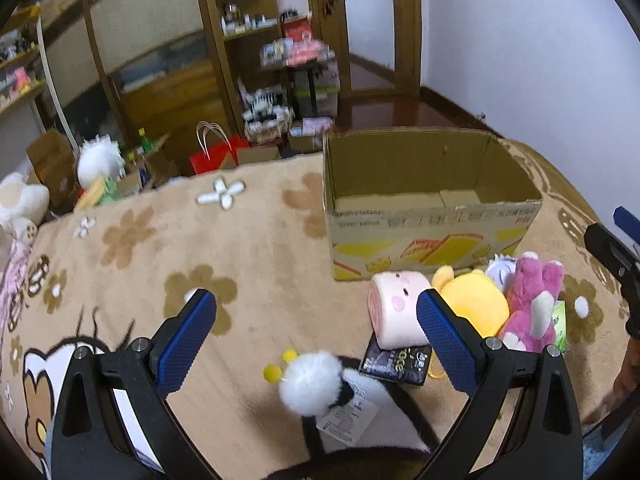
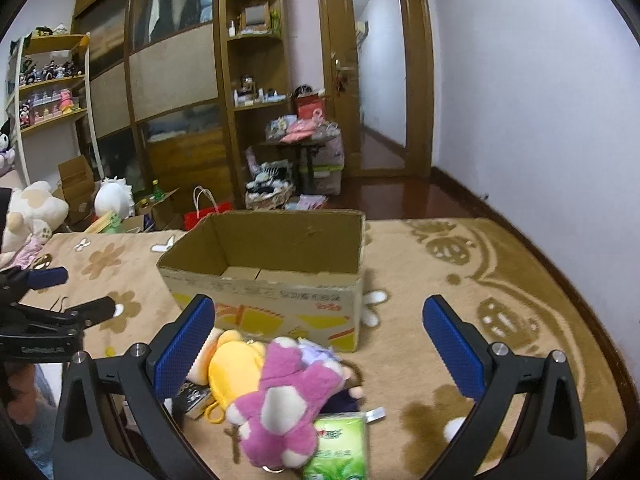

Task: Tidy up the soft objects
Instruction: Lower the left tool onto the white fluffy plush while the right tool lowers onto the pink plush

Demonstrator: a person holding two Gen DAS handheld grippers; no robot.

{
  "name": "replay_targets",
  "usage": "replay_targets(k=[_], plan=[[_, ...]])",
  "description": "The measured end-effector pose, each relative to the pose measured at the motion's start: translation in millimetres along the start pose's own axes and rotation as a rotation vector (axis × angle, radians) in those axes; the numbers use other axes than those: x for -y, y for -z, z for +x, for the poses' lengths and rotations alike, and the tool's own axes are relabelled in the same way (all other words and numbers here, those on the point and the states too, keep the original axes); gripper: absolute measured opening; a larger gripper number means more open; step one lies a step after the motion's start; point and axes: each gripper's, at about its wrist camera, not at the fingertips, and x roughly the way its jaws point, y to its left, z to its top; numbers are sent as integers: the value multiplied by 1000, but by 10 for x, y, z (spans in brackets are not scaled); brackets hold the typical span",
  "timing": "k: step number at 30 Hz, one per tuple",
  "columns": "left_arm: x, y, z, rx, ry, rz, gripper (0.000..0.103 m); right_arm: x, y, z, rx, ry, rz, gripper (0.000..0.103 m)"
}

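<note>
An empty cardboard box stands on a beige flowered blanket; it also shows in the right wrist view. In front of it lie a pink roll plush, a yellow plush and a pink bear plush. A white fluffy hairband lies between the fingers of my open, empty left gripper. My right gripper is open and empty above the pink bear, the yellow plush and a green tissue pack.
A black packet lies under the roll plush. The right gripper's body shows at the right edge. Beyond the blanket's far edge are plush toys, a red bag, shelves and a wooden door.
</note>
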Motion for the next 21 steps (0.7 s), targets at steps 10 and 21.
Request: replay_targets(k=[10,21], plan=[[28,22,382,-174,45,-5,100,-80,62,306,-152,-49,17,103],[-18,113,803,-331,66,-45,99,-171,162,597,-236,-34,-22,103]])
